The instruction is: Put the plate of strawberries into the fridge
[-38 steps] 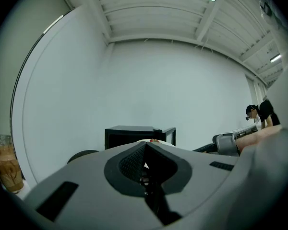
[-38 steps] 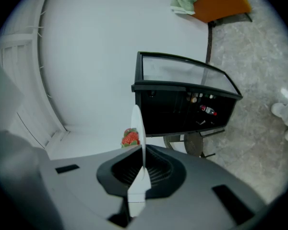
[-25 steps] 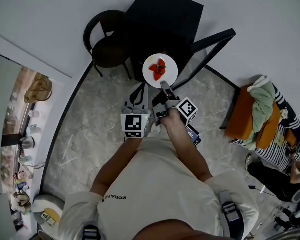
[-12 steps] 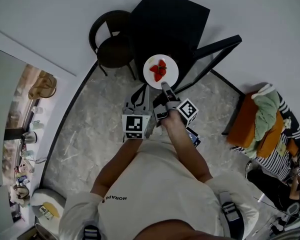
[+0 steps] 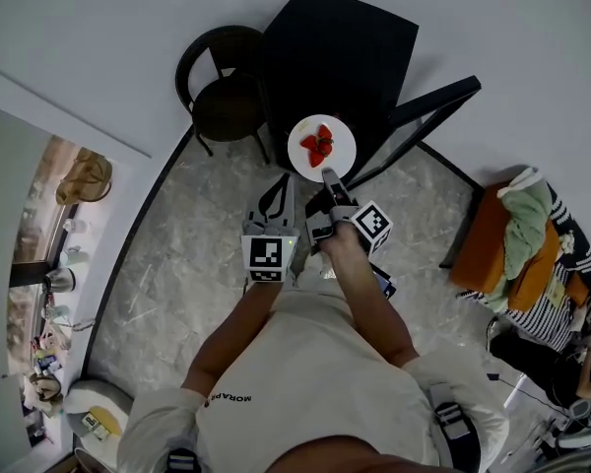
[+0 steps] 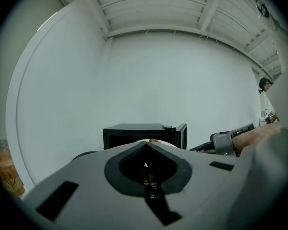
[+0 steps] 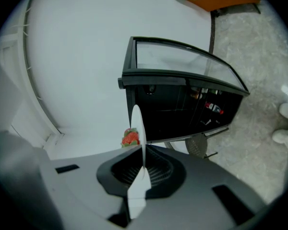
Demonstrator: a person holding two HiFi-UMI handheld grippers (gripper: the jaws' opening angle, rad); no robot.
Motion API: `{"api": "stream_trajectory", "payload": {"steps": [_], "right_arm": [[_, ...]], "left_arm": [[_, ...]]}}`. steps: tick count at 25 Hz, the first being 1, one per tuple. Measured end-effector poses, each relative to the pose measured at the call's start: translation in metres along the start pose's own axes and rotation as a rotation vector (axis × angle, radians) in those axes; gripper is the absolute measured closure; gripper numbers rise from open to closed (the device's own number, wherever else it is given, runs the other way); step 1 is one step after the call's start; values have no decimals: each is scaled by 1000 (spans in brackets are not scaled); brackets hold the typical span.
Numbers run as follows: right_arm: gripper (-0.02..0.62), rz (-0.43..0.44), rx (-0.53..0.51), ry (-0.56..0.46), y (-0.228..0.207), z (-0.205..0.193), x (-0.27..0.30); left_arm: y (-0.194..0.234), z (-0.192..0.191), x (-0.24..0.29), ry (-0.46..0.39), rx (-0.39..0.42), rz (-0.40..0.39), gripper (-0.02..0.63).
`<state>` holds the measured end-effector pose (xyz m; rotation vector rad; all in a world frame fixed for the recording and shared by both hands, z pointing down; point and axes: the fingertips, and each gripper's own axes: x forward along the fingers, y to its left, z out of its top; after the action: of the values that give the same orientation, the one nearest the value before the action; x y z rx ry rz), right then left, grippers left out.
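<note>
While the small black fridge [image 5: 335,57] stands with its door [image 5: 428,101] wide open, the carrying step is in hand: the white plate [image 5: 343,156] hangs in the air just in front of the dark opening, roughly level. The right claw [image 5: 327,177] is clamped on its near rim, and the left claw [image 5: 278,187] sits beside it, jaws together on nothing. The next move likely calls for a steady, level push forward onto a shelf. A few red, green-topped strawberries [image 5: 318,146] cluster at the plate's middle.

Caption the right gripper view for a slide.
Right gripper shut on the plate, seen edge-on, with strawberries on it, facing the open black fridge.
</note>
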<state>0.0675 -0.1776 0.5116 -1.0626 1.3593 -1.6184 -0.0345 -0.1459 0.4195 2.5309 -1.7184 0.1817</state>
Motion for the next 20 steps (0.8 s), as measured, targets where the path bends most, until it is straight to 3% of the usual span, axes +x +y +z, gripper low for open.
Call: {"api": "stream_trajectory", "payload": {"steps": [20], "right_arm": [[575,-67,-6,-93,-58,15,55]], "left_arm": [[15,-22,43,4,-7,-50,606]]}}
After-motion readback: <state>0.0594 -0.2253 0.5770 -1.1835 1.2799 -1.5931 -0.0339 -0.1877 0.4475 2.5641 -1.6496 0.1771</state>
